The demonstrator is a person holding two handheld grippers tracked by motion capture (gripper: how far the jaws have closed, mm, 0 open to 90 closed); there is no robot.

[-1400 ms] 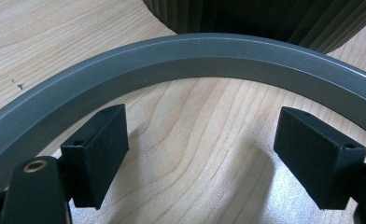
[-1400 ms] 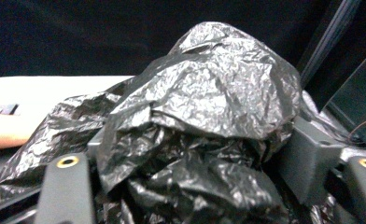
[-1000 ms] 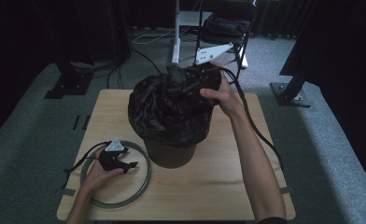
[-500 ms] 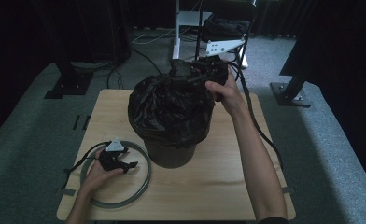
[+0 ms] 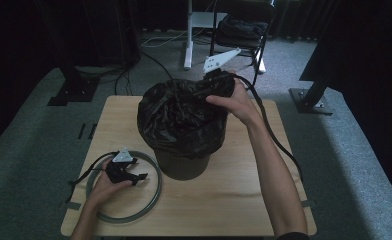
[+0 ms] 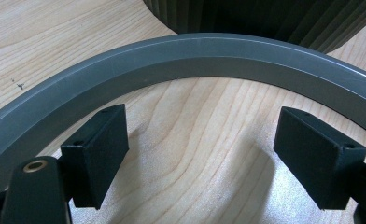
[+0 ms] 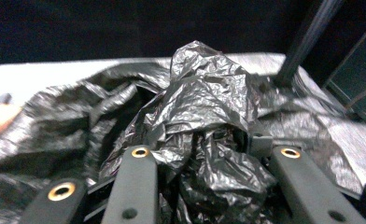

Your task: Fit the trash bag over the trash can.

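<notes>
A dark ribbed bin (image 5: 181, 165) stands mid-table, lined with a crumpled black bag (image 5: 179, 115) that drapes over its rim. My right gripper (image 5: 211, 82) is at the bin's far right rim. Its jaws have just been closing, and in the right gripper view (image 7: 214, 158) bunched bag plastic (image 7: 204, 102) is pinched between them. My left gripper (image 5: 134, 176) rests on the table inside a grey ring (image 5: 154, 192) at the front left. In the left gripper view its jaws (image 6: 202, 158) stand open with only bare wood between them, facing the ring's arc (image 6: 195, 51) and the bin's base (image 6: 265, 18).
The wooden table (image 5: 234, 200) has bare room at the front right. On the carpet behind it are a chair (image 5: 244, 25) with a dark bundle, a white pole (image 5: 188, 35), and stand bases at the left (image 5: 69, 92) and right (image 5: 309, 100). A cable trails from the right gripper along the forearm.
The right gripper has shifted from over the bin's top toward its far right rim, and its jaws have closed onto the bag. The left hand and gripper have not moved.
</notes>
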